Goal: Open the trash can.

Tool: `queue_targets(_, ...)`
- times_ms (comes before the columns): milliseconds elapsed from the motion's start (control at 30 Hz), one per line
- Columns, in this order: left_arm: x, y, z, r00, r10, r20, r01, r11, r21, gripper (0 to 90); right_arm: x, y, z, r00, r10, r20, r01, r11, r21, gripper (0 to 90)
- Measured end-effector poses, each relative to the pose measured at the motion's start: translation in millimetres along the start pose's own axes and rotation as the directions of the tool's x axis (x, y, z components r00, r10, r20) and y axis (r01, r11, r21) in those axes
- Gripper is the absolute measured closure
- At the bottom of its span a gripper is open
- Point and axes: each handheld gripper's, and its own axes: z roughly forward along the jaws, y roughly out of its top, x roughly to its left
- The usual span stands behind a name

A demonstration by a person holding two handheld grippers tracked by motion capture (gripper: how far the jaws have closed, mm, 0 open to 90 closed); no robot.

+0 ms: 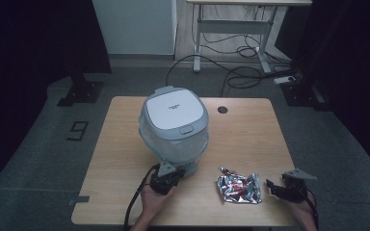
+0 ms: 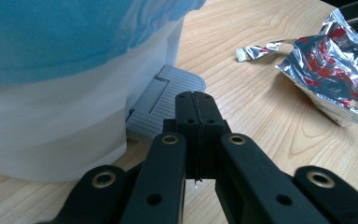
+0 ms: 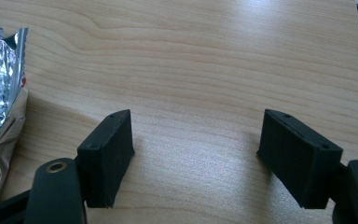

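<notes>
The left gripper (image 2: 196,100), jaws pressed together empty, is hovering over the grey plastic pedal (image 2: 165,105) of a white lidded bin (image 1: 174,126); the right gripper (image 3: 196,154), jaws gaping, is sitting beside a crumpled silver foil wrapper (image 1: 239,187).

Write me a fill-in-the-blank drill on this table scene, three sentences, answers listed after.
1. The left gripper, jaws ____, points at the grey pedal at the foot of the bin.
2. The right gripper hovers with jaws ____ over bare table.
3. The crumpled foil wrapper lies between the two ____.

Missing words: shut; open; grippers
</notes>
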Motion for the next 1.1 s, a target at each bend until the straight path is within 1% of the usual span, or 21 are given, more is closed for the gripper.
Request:
queue_targets(100, 1.1, 0.4, 1.8, 1.0000, 0.002, 0.004, -0.002, 1.0000, 0.004, 90.0, 0.0, 0.0, -0.1, 1.0000, 0.001, 0.001, -0.001, 1.0000, 0.000, 25.2)
queue_targets(267, 1.3, 0.6, 4.6, 0.9999, 0.012, -0.007, -0.012, 0.9998, 0.014, 90.0, 0.1, -0.5, -0.6, 1.0000, 0.003, 0.003, -0.003, 1.0000, 0.001, 25.3)
queue_targets(433, 4.2, -0.8, 8.1, 0.9995, 0.026, -0.017, -0.025, 0.9993, 0.026, 90.0, 0.1, -0.7, -0.8, 1.0000, 0.003, 0.004, -0.003, 1.0000, 0.001, 25.3)
queue_targets(500, 5.4, -1.9, 10.8, 0.9994, 0.024, -0.023, -0.023, 0.9990, 0.037, 90.0, 0.1, -0.8, -1.0, 1.0000, 0.003, 0.004, -0.003, 1.0000, 0.001, 25.3)
queue_targets(700, 7.3, -2.5, 12.2, 0.9996, 0.018, -0.024, -0.017, 0.9993, 0.035, 90.0, 0.1, -0.9, -1.1, 1.0000, 0.004, 0.003, -0.004, 1.0000, 0.001, 25.4)
queue_targets(967, 6.7, -3.5, 13.9, 0.9993, 0.027, -0.027, -0.026, 0.9989, 0.040, 90.0, 0.1, -1.2, -1.5, 1.0000, 0.004, 0.006, -0.004, 1.0000, 0.001, 26.3)
queue_targets(1100, 4.7, -3.4, 14.7, 0.9984, 0.041, -0.040, -0.039, 0.9981, 0.049, 90.0, 0.3, -1.3, -1.6, 0.9999, 0.006, 0.008, -0.006, 1.0000, 0.000, 26.4)
